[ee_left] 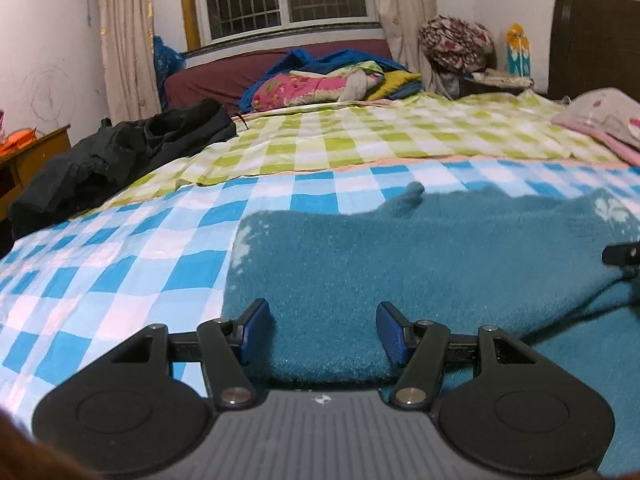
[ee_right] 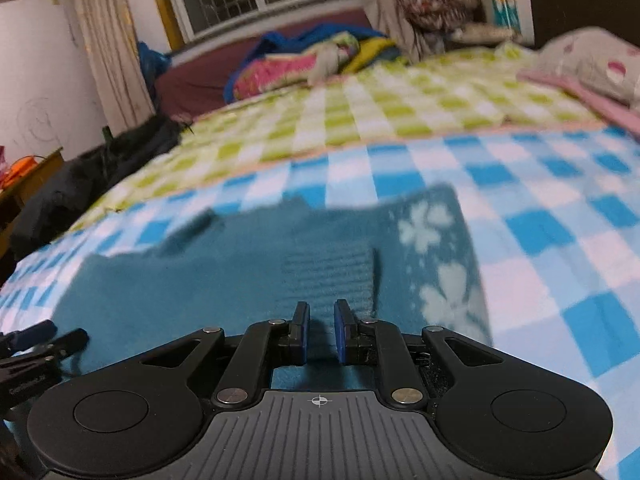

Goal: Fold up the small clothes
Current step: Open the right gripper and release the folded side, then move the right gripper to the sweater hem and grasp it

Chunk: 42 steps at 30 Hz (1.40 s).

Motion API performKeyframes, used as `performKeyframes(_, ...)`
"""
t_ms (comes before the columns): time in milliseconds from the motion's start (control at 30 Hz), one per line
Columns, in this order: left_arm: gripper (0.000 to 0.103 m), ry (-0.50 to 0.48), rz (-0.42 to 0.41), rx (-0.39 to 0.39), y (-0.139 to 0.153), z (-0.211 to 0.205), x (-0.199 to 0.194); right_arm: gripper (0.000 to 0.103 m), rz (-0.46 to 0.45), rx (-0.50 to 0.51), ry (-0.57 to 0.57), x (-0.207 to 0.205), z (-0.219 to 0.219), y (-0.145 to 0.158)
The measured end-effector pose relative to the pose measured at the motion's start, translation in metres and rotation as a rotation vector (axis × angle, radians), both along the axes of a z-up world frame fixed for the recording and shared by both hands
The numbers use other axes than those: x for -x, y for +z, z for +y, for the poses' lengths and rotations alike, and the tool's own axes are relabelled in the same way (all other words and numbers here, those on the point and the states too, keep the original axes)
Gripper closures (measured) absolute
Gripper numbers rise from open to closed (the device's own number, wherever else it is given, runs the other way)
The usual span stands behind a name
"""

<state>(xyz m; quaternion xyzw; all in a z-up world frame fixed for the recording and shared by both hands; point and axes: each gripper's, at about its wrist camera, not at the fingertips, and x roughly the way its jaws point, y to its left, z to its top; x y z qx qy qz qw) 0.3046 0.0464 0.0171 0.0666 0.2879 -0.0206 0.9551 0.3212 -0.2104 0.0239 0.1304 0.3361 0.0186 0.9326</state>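
We see the teal fleece garment (ee_left: pixel 400 264) lying flat on the blue-checked bedsheet (ee_left: pixel 120 248). Our left gripper (ee_left: pixel 322 330) hovers over its near edge, jaws about half open, gripping nothing. Our right gripper (ee_right: pixel 321 330) sits over the ribbed cuff (ee_right: pixel 328 276); its pads are nearly together, a narrow gap between them, clamping no fabric.

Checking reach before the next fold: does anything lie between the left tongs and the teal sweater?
Nothing visible does. The left tongs stand open right over the teal sweater, its fleece showing between the blue pads; the black clothes lie well aside.
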Motion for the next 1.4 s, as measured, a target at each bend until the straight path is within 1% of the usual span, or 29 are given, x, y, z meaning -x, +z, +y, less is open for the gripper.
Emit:
performKeyframes(67,0.039,-0.003,0.002,-0.009,0.002,-0.002,0.003,0.089,-0.001,-0.002,-0.001,0.003,0.000,0.003)
performKeyframes(167,0.039,0.000,0.005,0.028,0.007,0.001,0.009,0.087,-0.012,-0.006,0.010,0.011,0.000,0.010)
performKeyframes(400,0.039,0.005,0.019,0.088,0.016,0.015,0.049,0.087,0.011,-0.031,0.029,0.041,-0.001,0.018)
performKeyframes(533,0.039,0.010,0.029,0.104,0.016,0.022,0.087,0.086,0.022,-0.056,0.058,0.075,0.001,0.024)
performKeyframes(633,0.039,0.018,0.039,0.119,0.017,0.030,0.115,0.082,0.036,-0.056,0.084,0.107,0.002,0.026)
performKeyframes(867,0.039,0.030,0.060,0.120,0.017,0.046,0.178,0.082,0.100,-0.061,0.116,0.184,0.002,0.019)
performKeyframes(967,0.039,0.043,0.069,0.118,0.014,0.053,0.200,0.081,0.120,-0.041,0.125,0.212,0.004,0.014)
performKeyframes(1033,0.039,0.056,0.076,0.108,0.010,0.058,0.214,0.077,0.120,-0.015,0.126,0.231,0.006,0.012)
performKeyframes(1133,0.039,0.072,0.095,0.108,0.004,0.065,0.229,0.076,0.120,-0.007,0.118,0.251,0.004,0.012)
performKeyframes(1267,0.039,0.089,0.114,0.121,-0.003,0.071,0.240,0.075,0.103,0.012,0.086,0.274,-0.003,0.018)
performKeyframes(1400,0.039,0.084,0.118,0.124,-0.009,0.070,0.245,0.073,0.081,0.080,0.041,0.292,-0.007,0.020)
